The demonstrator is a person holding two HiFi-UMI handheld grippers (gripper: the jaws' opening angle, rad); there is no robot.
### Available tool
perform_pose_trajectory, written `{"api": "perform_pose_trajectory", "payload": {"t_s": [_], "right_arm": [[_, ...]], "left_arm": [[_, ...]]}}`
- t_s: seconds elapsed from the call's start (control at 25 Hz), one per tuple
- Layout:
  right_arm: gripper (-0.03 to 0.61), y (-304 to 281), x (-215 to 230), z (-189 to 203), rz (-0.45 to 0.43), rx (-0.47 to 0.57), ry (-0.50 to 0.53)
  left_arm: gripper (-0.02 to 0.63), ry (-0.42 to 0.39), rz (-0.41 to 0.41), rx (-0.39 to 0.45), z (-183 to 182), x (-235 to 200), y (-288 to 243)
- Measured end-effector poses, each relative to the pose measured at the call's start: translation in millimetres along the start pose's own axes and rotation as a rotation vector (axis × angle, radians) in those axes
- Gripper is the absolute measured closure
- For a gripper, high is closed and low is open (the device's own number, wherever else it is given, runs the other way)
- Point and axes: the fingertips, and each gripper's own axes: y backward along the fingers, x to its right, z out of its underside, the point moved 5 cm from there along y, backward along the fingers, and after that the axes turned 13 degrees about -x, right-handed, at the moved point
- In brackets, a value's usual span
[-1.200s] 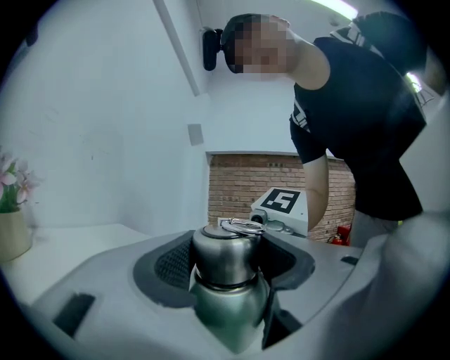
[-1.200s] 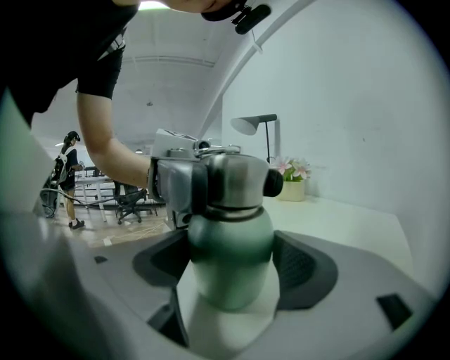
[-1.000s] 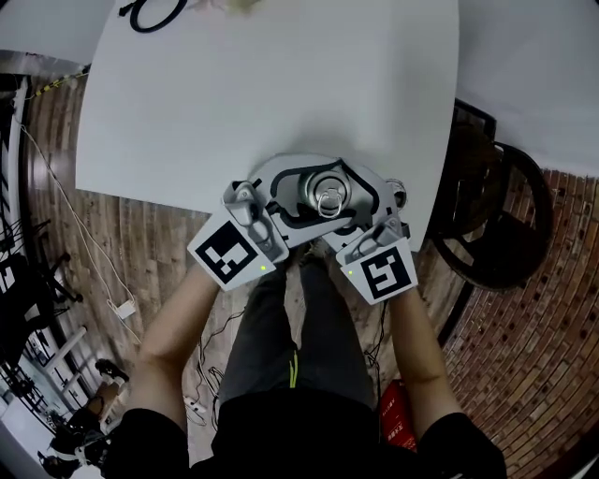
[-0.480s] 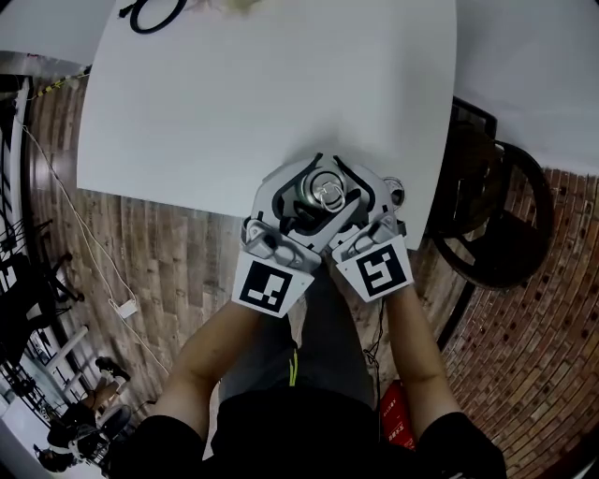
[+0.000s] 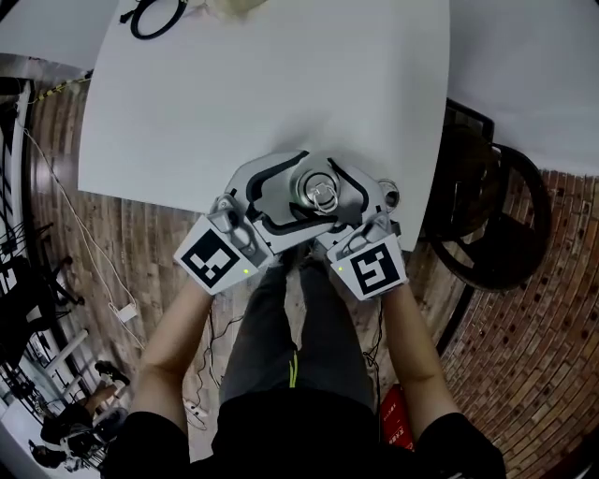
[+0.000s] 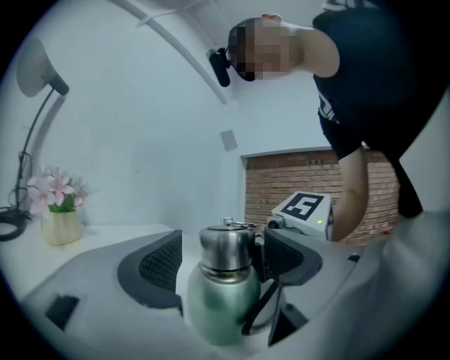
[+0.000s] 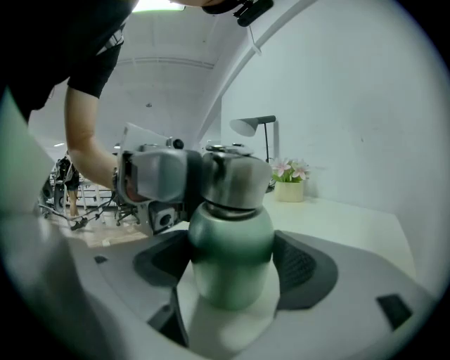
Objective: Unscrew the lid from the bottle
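A green metal bottle (image 7: 230, 253) with a steel lid (image 5: 321, 193) stands at the near edge of the white table (image 5: 281, 84). My right gripper (image 7: 232, 264) is shut on the green body, with a pad on each side. My left gripper (image 6: 223, 264) sits level with the lid (image 6: 226, 246). Its jaws have just been opening, and the lid is between them. A gap shows between the left pad (image 6: 158, 264) and the lid, and the right pad (image 6: 285, 256) lies close to it. In the head view both grippers ring the bottle, the left gripper (image 5: 301, 192) and the right gripper (image 5: 344, 208).
A flower pot (image 6: 60, 218) and a desk lamp (image 6: 35, 63) stand at the table's far side, beside a black cable loop (image 5: 154, 14). A dark chair (image 5: 496, 215) stands to the right of the table. Brick floor lies below the table edge.
The left gripper swung right towards the right gripper half a second ago, then came back out to the left. Its jaws now stand wider around the lid. The right gripper and bottle stayed put.
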Motion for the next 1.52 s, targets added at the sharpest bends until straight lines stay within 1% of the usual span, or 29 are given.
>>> {"api": "perform_pose_trajectory", "payload": {"t_s": [0.04, 0.08, 0.12, 0.16, 0.32, 0.44, 0.64, 0.68, 0.72, 0.88, 0.96, 1.04, 1.24, 1.36, 1.44, 1.52], "right_arm": [[0.235, 0, 0, 0, 0.001, 0.002, 0.000], [0.235, 0, 0, 0, 0.002, 0.000, -0.001], [0.235, 0, 0, 0, 0.002, -0.004, 0.000], [0.235, 0, 0, 0, 0.002, -0.010, 0.000], [0.235, -1, 0, -1, -0.001, -0.022, 0.005], [0.235, 0, 0, 0, -0.001, -0.027, 0.009], [0.235, 1, 2, 0, -0.003, -0.024, 0.009], [0.235, 1, 2, 1, -0.002, -0.023, 0.009], [0.235, 1, 2, 1, -0.002, -0.021, 0.008], [0.235, 1, 2, 1, -0.006, -0.018, 0.011], [0.235, 1, 3, 1, -0.006, -0.018, 0.010], [0.235, 0, 2, 2, -0.008, -0.019, 0.008], [0.235, 1, 1, 1, -0.005, -0.015, 0.009], [0.235, 0, 1, 1, -0.001, -0.014, 0.005], [0.235, 0, 1, 1, 0.000, -0.016, 0.002], [0.235, -1, 1, 1, 0.001, -0.017, 0.000]], "left_arm": [[0.262, 0.056, 0.060, -0.009, 3, -2, 4], [0.262, 0.137, 0.103, -0.014, 5, -5, 7], [0.262, 0.195, 0.135, -0.018, 6, -8, 9], [0.262, 0.211, 0.166, -0.021, 4, -10, 10], [0.262, 0.162, 0.282, -0.021, -4, -13, -4], [0.262, 0.092, 0.335, -0.001, -11, -14, -19], [0.267, 0.009, 0.379, 0.013, -17, -13, -27], [0.303, -0.007, 0.389, 0.017, -17, -12, -28], [0.318, -0.017, 0.396, 0.020, -18, -11, -28], [0.322, -0.022, 0.388, 0.014, -17, -11, -27], [0.328, -0.029, 0.348, 0.012, -16, -11, -26], [0.341, -0.023, 0.264, 0.012, -15, -9, -23], [0.344, 0.051, -0.050, -0.015, -13, -6, -20], [0.345, 0.097, -0.219, -0.017, -13, -4, -19], [0.345, 0.120, -0.294, 0.000, -13, -4, -18], [0.345, 0.127, -0.323, 0.015, -14, -4, -17]]}}
